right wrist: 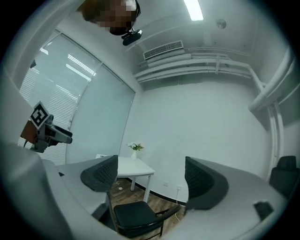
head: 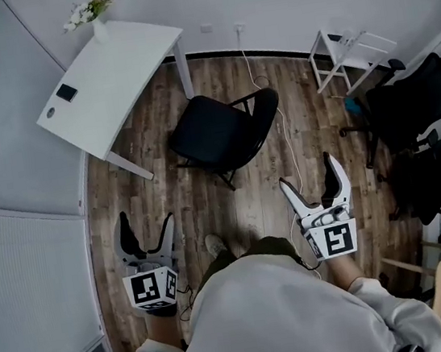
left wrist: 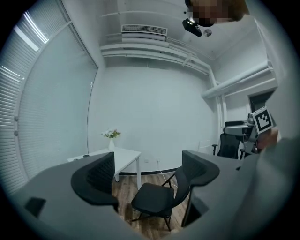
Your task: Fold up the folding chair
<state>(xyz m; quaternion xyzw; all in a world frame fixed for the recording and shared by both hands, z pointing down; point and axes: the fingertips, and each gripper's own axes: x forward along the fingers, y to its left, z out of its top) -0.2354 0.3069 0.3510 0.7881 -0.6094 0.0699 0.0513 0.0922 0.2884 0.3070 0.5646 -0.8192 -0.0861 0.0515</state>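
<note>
A black folding chair (head: 223,136) stands unfolded on the wood floor next to a white desk (head: 109,77). It also shows between the jaws in the left gripper view, chair (left wrist: 157,199), and low in the right gripper view, chair (right wrist: 136,216). My left gripper (head: 145,232) hangs open at the lower left, well short of the chair. To the right, my right gripper (head: 312,182) is open too, a short way in front of the chair. Neither holds anything.
A vase of flowers (head: 93,12) stands on the desk's far corner. A white cable (head: 283,126) runs over the floor beside the chair. Black office chairs (head: 421,127) and a white rack (head: 346,56) crowd the right side. A blind-covered window wall (head: 26,296) lies at left.
</note>
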